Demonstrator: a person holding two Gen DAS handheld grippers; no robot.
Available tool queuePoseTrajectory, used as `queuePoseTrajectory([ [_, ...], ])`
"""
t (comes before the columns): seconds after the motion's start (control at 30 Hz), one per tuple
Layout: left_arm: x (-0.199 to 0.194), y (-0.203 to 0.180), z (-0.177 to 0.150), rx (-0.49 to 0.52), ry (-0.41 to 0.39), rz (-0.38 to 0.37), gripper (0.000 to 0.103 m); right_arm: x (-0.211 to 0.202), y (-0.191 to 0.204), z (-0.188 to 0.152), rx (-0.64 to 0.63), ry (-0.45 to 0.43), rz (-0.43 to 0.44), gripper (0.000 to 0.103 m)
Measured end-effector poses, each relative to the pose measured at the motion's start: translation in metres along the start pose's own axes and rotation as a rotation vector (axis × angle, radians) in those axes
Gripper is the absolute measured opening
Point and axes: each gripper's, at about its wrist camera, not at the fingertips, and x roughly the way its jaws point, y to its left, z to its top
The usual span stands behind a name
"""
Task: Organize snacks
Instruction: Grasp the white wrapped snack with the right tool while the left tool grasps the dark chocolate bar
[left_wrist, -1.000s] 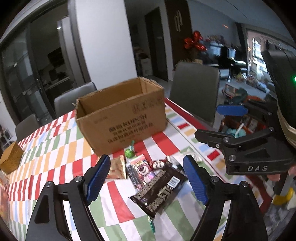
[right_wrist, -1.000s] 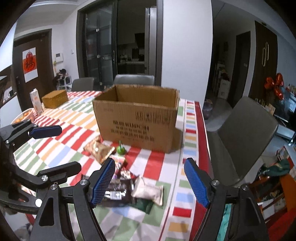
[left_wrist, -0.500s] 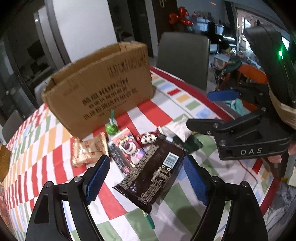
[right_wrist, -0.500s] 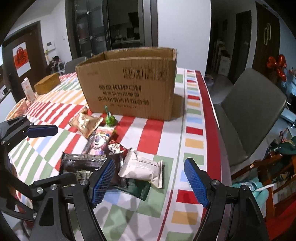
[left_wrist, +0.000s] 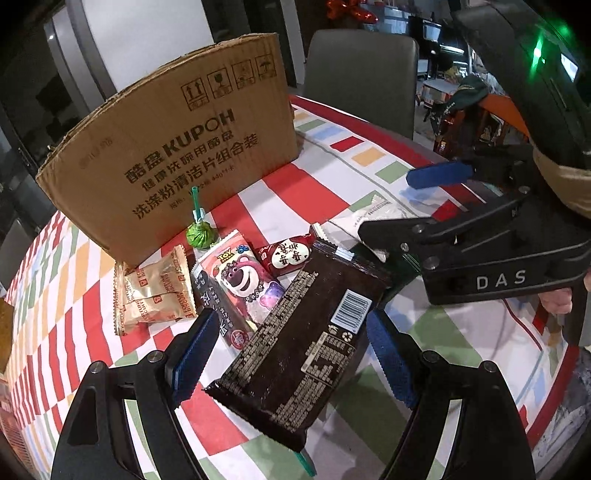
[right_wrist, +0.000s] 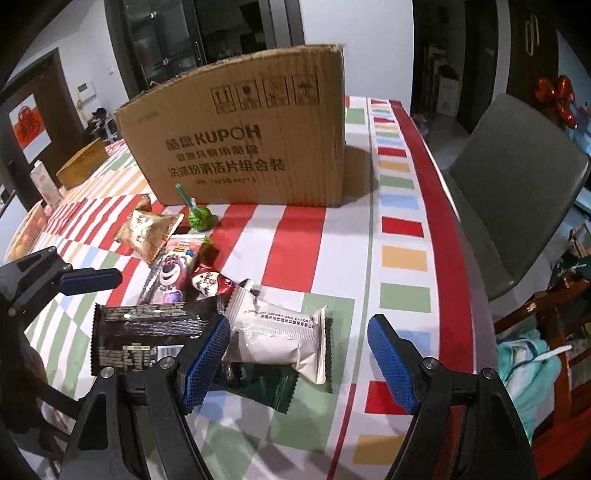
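Surface (right_wrist: 325, 236): cloth in red, green, orange and blue blocks on white; grey padded chair (right_wrist: 517, 177) at far edge, dark glazed doors behind. Corrugated cardboard box (right_wrist: 240, 144), printed side facing, open top. Snacks clustered just before it: glossy dark brown packet (left_wrist: 295, 354), barcode up; white pillow pack (right_wrist: 273, 332) over a dark green wrapper; bear-print pouch (left_wrist: 240, 284); gold biscuit pack (left_wrist: 155, 291); green lollipop (left_wrist: 199, 236). Left hand-held gripper (left_wrist: 284, 358) spread wide astride the brown packet, nothing gripped. Right hand-held gripper (right_wrist: 299, 358) spread wide around the white pack, nothing gripped.
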Motion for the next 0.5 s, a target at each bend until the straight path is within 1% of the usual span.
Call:
queuePoseTrajectory([
  [0.13, 0.007, 0.003, 0.001, -0.028, 0.010, -0.021, 0.082, 0.009, -0.005, -0.002, 0.030, 0.026, 0.016, 0.078],
  [0.27, 0.012, -0.001, -0.001, -0.029, 0.019, -0.033, 0.082, 0.016, -0.008, -0.005, 0.047, 0.042, 0.027, 0.076],
  [0.43, 0.020, -0.006, -0.005, -0.024, 0.033, -0.028, 0.081, 0.019, -0.007, -0.007, 0.042, 0.051, 0.036, 0.058],
  [0.5, 0.020, -0.006, -0.007, -0.036, 0.030, -0.043, 0.073, 0.019, -0.006, -0.008, 0.033, 0.050, 0.034, 0.053],
])
